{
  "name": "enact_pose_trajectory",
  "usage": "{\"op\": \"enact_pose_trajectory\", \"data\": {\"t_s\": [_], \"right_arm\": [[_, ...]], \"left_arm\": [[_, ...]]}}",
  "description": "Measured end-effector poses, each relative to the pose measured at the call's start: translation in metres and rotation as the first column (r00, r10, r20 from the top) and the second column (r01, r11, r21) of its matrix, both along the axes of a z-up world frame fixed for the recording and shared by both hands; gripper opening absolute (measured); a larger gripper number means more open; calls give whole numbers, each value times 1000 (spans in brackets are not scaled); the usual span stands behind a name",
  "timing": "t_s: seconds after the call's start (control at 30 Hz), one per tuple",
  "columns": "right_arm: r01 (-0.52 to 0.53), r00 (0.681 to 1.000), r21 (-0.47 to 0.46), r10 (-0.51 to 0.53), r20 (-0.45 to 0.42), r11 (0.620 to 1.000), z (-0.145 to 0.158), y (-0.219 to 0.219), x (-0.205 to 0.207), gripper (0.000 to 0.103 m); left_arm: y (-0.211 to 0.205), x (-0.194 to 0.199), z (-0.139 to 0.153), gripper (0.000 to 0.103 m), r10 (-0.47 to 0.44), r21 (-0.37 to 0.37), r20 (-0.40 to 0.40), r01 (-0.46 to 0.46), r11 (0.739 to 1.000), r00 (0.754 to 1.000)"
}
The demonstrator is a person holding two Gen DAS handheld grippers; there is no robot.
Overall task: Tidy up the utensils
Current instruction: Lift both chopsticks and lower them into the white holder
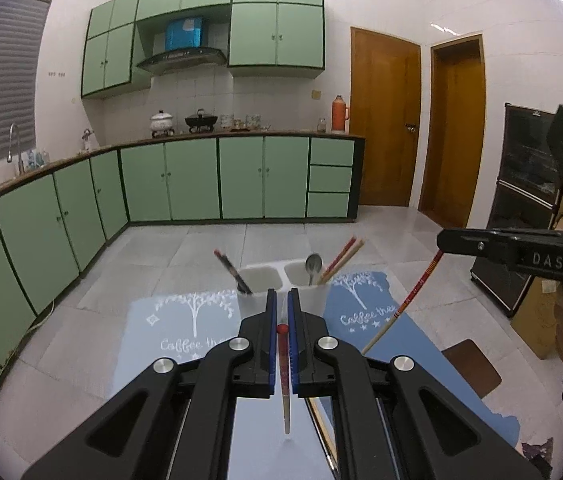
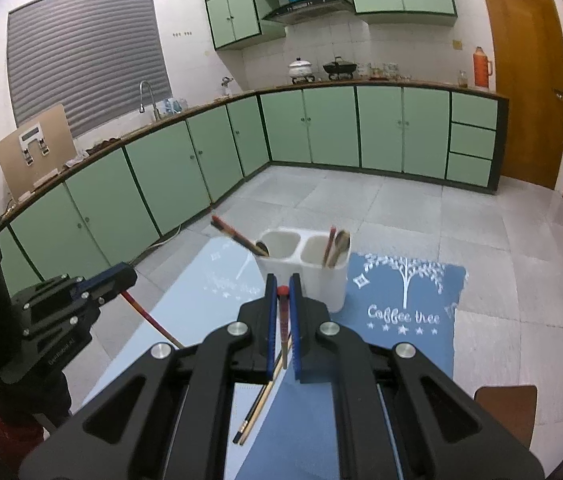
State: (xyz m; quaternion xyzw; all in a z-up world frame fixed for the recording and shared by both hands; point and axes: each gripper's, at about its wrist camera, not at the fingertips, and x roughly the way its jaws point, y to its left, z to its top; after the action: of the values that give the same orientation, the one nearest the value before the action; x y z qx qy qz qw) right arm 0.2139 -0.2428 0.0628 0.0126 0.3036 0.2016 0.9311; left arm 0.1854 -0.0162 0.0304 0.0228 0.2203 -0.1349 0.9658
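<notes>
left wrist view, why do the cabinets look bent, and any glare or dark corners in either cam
Left wrist view: fisheye distortion bows the green cabinets and door frames, corners vignette black, and the floor tiles near the doors carry a pale sheen. Right wrist view: the same curvature and dark corners, with soft glare whitening the left placemat beside the utensil holder; the close gripper stays fairly sharp.

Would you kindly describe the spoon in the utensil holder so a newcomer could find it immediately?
Look at the white two-compartment holder standing between the blue mats on the table. In the left wrist view, the spoon stands in its right compartment beside two chopsticks. It is the only metal piece there, with a rounded bowl pointing up.
</notes>
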Motion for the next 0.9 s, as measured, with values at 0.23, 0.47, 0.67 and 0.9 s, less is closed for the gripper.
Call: {"op": "enact_pose_trajectory", "data": {"t_s": [0.23, 0.47, 0.67, 0.9], "right_arm": [[-4, 998, 11, 4, 58, 1000, 38, 0, 19, 5], [23, 995, 23, -25, 97, 999, 69, -7, 56, 5], [49, 992, 11, -50, 114, 999, 78, -7, 92, 5], [77, 994, -18, -75, 76, 997, 56, -4, 139, 5]], "left_arm": [[-10, 16, 32, 5, -13, 0, 78, 13, 1000, 997], [-15, 51, 70, 5, -15, -20, 161, 18, 1000, 987], [-22, 92, 91, 5, 1, -26, 209, 5, 1000, 978], [-26, 148, 81, 5, 41, -48, 220, -32, 998, 975]]}}
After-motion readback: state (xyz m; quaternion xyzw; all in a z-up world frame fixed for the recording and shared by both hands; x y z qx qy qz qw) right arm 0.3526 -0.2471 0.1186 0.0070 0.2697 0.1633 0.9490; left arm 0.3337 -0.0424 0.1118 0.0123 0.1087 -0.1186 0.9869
